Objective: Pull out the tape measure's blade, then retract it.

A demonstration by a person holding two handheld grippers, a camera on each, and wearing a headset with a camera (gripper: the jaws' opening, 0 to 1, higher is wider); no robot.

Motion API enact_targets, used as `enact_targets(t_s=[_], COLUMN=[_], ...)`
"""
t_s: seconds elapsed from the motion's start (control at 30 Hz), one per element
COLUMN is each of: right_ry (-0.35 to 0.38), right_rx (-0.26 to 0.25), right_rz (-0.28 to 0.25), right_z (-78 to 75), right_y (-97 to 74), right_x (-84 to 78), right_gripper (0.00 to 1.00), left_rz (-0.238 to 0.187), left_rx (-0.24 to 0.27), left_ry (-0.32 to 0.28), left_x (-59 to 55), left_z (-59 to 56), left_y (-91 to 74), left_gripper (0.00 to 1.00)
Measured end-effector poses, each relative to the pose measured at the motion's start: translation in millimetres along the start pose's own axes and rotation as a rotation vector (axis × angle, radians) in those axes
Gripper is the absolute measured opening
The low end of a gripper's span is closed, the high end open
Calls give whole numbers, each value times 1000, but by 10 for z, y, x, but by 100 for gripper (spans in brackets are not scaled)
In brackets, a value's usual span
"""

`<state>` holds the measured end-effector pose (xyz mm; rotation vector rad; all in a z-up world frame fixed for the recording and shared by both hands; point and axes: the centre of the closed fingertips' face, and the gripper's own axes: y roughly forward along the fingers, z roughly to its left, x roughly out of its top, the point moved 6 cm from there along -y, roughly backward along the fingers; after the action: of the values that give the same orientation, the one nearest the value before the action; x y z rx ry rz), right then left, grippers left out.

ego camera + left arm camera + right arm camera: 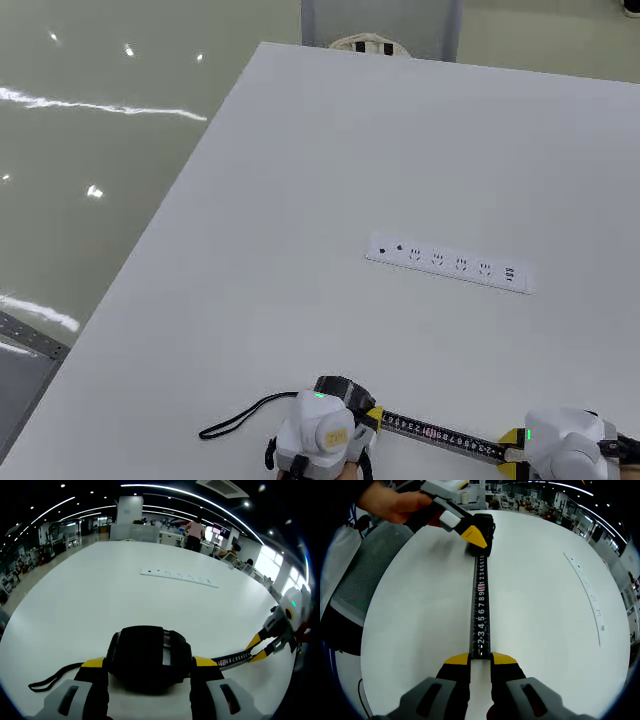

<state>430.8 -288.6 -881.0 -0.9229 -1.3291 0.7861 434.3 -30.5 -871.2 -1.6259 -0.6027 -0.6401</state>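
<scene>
We've got the left gripper (149, 661) clamped on the tape measure case (340, 390) near the table (300, 200) edge, and the right gripper (480, 658) pinching the tip of the pulled-out blade (481, 605). If that pinch slips, the blade probably whips back hard and could kink.

The head view looks steeply down on the desk (300, 200). Both gripper views sit low and close over it; all three share the tape blade (440, 435).
</scene>
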Motion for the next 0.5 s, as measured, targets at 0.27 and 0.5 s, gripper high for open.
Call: enact_targets(t_s=[0.27, 0.5], right_ry=[26, 83], right_rx=[20, 64], right_rz=[-3, -14], right_z=[-29, -71], right_y=[39, 45], right_x=[50, 61], right_gripper=[14, 14], left_rz=[2, 3], left_rx=[2, 2], left_ry=[1, 0], left_x=[-2, 6], left_z=[1, -2], left_y=[5, -5], left_gripper=[63, 63])
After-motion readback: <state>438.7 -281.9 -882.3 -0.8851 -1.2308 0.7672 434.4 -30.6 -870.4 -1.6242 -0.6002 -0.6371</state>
